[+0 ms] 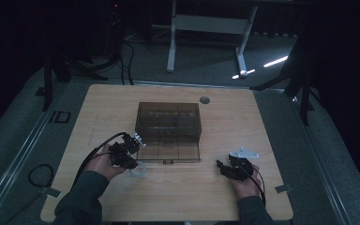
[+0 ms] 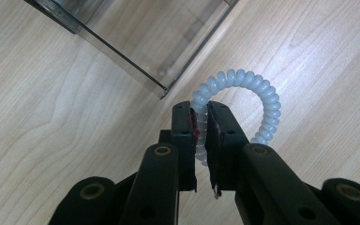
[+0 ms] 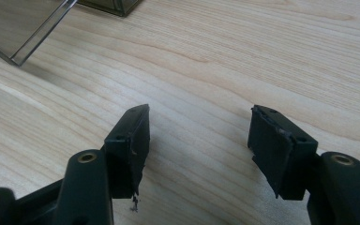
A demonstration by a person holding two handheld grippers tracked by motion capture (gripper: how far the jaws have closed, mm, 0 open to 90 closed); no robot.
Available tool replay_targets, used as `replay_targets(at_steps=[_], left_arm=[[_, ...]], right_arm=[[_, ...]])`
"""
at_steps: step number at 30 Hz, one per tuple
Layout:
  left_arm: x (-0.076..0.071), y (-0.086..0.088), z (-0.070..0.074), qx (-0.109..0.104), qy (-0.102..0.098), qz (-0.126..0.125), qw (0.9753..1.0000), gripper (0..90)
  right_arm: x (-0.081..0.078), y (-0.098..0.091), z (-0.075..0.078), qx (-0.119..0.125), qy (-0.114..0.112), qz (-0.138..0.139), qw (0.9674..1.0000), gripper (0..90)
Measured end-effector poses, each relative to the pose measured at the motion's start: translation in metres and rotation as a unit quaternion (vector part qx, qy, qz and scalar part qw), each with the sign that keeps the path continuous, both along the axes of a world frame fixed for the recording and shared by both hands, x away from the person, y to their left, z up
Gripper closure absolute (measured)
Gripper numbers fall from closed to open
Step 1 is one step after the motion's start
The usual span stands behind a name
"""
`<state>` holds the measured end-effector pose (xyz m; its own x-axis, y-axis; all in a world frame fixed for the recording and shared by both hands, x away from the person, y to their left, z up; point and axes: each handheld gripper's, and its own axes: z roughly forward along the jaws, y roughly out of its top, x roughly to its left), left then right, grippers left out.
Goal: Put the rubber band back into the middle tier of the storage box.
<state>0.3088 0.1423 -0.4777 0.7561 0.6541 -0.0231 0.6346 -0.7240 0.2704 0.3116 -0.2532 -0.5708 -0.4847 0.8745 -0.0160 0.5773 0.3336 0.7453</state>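
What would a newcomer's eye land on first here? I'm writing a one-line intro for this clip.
First, the white coiled hair tie pinched between the jaws of the left gripper, just off the near left corner of the smoky clear box at the middle of the wooden table. Next, the right gripper, open over bare wood.

Both grippers are black. The left gripper [image 2: 200, 123] has blocky jaws on rounded link arms with brass-coloured pivot screws, red on one inner pad, and a black cable looping off behind. The right gripper [image 3: 199, 133] has the same build, topped by a grey three-cornered plate [image 1: 243, 153]. The sleeves [image 1: 82, 194] are dark grey-green
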Motion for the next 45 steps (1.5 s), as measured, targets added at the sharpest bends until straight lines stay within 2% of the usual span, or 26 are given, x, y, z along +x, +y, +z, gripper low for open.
replay_targets(at_steps=[45], left_arm=[[0.014, -0.006, 0.014, -0.017, -0.021, 0.015, 0.9995, 82.0]], right_arm=[[0.0, 0.0, 0.0, 0.001, 0.001, -0.002, 1.0, 38.7]])
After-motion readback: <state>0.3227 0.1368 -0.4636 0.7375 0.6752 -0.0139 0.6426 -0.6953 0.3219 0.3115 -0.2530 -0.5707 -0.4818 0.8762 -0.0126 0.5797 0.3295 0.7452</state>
